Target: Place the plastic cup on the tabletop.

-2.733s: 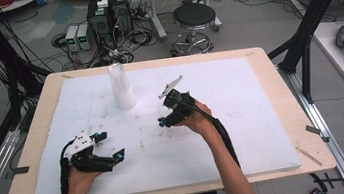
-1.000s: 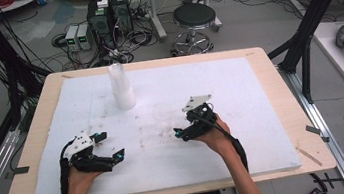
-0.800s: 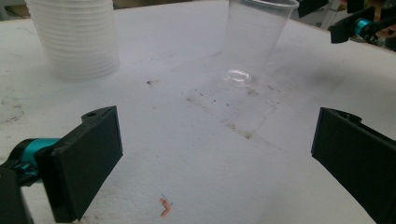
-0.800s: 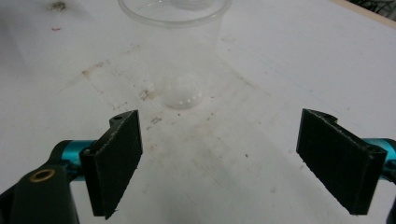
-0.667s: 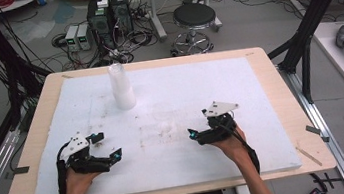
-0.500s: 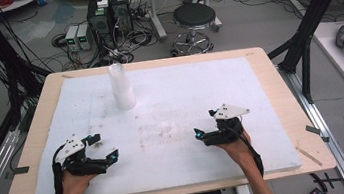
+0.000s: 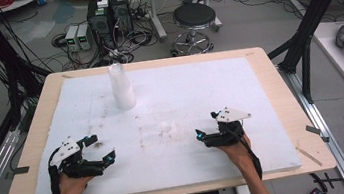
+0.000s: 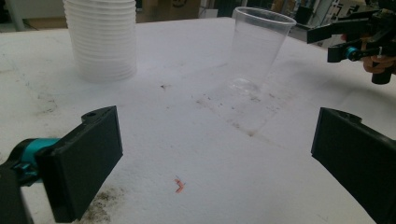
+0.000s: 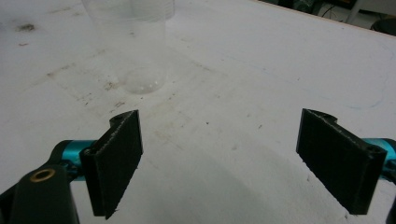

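Note:
A tall stack of clear plastic cups (image 7: 122, 88) stands upright at the far left-middle of the white mat (image 7: 259, 85). One single clear cup (image 8: 257, 51) stands upright by itself on the mat's middle, faint in the high view (image 7: 164, 122). My left gripper (image 7: 102, 147) rests near the front left, open and empty, facing both the stack (image 8: 100, 39) and the single cup. My right gripper (image 7: 205, 124) sits at the front right, open and empty, well short of the single cup (image 9: 140, 51). Wide gaps show between the jaws of the left gripper (image 8: 215, 154) and the right gripper (image 9: 238, 158).
The mat lies on a wooden table (image 7: 290, 111) and carries brown smudges around its middle (image 7: 150, 135). A small red scrap (image 8: 179, 185) lies just ahead of the left jaws. A stool (image 7: 194, 18) and electronics stand on the floor beyond the far edge.
My right gripper has drawn back from the middle of the mat to the front right. The left gripper has shifted slightly left and nearer the front edge. The cups have stayed put.

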